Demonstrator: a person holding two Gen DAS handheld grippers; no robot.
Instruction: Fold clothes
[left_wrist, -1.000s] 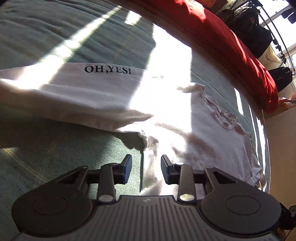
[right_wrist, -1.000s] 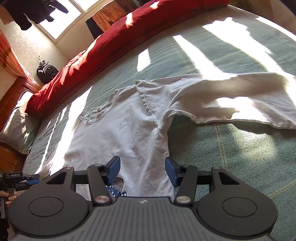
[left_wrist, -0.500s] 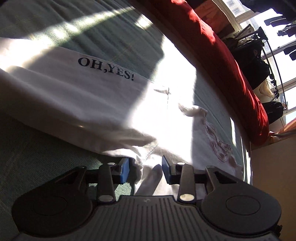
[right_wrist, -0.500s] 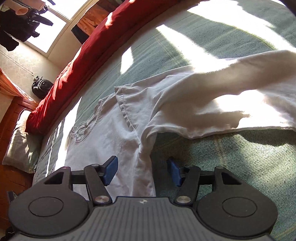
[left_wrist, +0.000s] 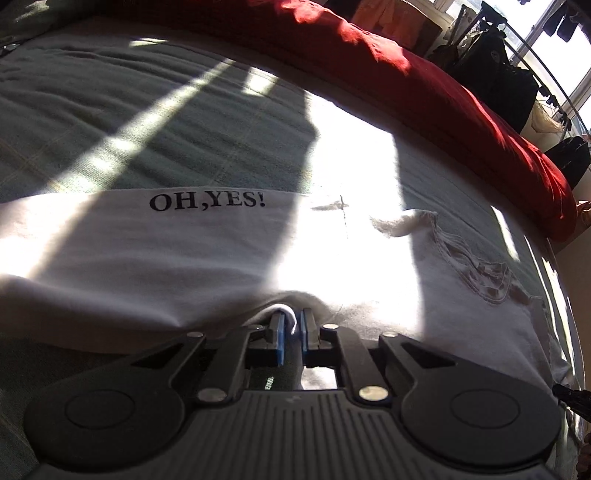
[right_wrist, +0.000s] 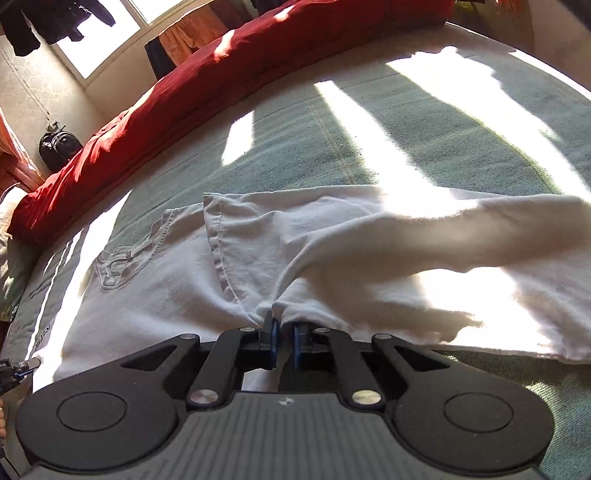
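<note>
1. Since a second ago, both our grippers have come down onto the white T-shirt (left_wrist: 207, 266), and their jaws, then wide apart above the cloth, are now nearly together.
2. Our left gripper (left_wrist: 291, 325) is closing on a small fold of the shirt's near edge; the blue pads (left_wrist: 280, 343) press white cloth between them.
3. Our right gripper (right_wrist: 283, 332) is closing too, and it pinches a bunched ridge of the same shirt where a hemmed edge meets the body.
4. The T-shirt lies spread across the green bedspread (left_wrist: 166, 125), partly folded over itself, with the print "OH,YES!" (left_wrist: 207, 201) facing up in the left wrist view.
5. Strips of sunlight cross shirt and bed.
6. A red blanket (right_wrist: 147, 110) lies along the far edge of the bed, well apart from the shirt.
</note>
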